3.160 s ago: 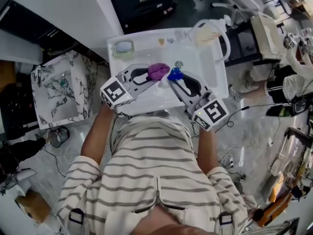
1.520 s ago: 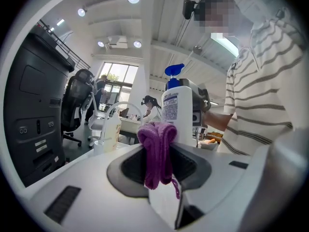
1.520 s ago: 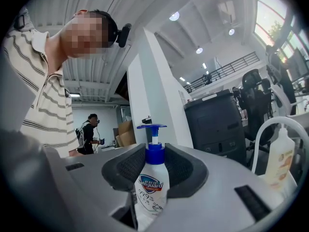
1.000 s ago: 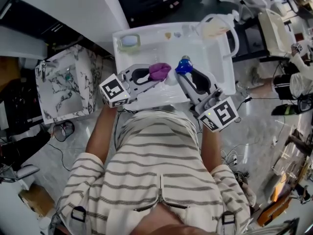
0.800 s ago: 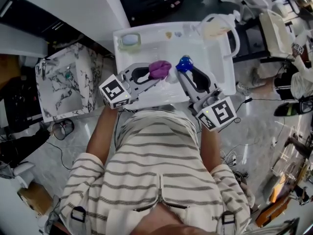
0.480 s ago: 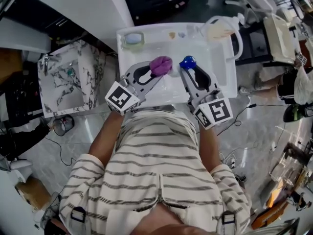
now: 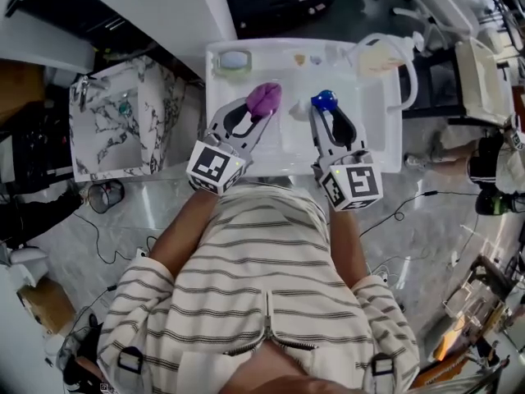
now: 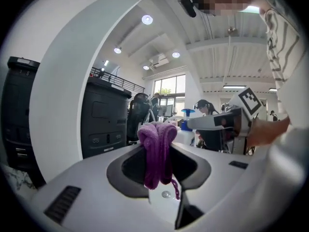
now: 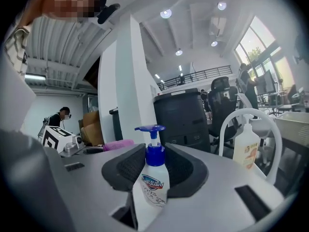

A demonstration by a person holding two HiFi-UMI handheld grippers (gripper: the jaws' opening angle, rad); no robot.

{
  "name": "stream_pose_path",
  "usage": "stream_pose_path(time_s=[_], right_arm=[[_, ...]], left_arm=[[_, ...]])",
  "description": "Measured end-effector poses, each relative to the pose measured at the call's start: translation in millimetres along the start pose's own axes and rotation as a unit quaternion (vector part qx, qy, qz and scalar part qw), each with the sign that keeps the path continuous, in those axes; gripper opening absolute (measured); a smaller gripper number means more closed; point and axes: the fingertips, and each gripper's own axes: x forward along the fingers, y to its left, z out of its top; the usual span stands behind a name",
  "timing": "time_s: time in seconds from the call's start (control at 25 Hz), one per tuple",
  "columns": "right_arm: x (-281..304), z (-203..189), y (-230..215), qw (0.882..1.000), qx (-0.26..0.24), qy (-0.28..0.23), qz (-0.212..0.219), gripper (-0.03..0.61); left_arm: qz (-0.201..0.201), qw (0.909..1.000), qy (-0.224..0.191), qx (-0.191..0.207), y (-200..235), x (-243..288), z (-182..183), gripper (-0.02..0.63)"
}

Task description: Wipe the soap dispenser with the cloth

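A white soap dispenser (image 9: 151,191) with a blue pump stands upright between the jaws of my right gripper (image 9: 153,178), which is shut on its body. In the head view its blue pump (image 7: 323,99) shows at the tip of my right gripper (image 7: 325,109), over the white sink (image 7: 385,130). A bunched purple cloth (image 8: 158,151) hangs from my left gripper (image 8: 159,153), shut on it. In the head view the cloth (image 7: 264,98) sits at the left gripper (image 7: 261,109), a short way left of the dispenser and apart from it.
A second soap bottle (image 9: 245,147) and a curved white faucet (image 7: 392,46) stand at the sink's back right. A soap dish (image 7: 234,59) rests at its back left. A marbled basin (image 7: 123,121) lies to the left. A black cabinet (image 9: 181,117) stands behind.
Both grippers have swung apart: the cloth has drawn left away from the dispenser, and the right gripper has sunk a little with the bottle. The head view has shifted too.
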Motion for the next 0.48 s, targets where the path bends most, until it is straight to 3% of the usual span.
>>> stream_pose_path(time_s=[0.48], right_arm=[[29, -30, -34, 0.999, 0.007, 0.015, -0.042, 0.135]], left_arm=[[0.076, 0.9969, 0.011, 0.018, 14, 10, -5, 0.117]])
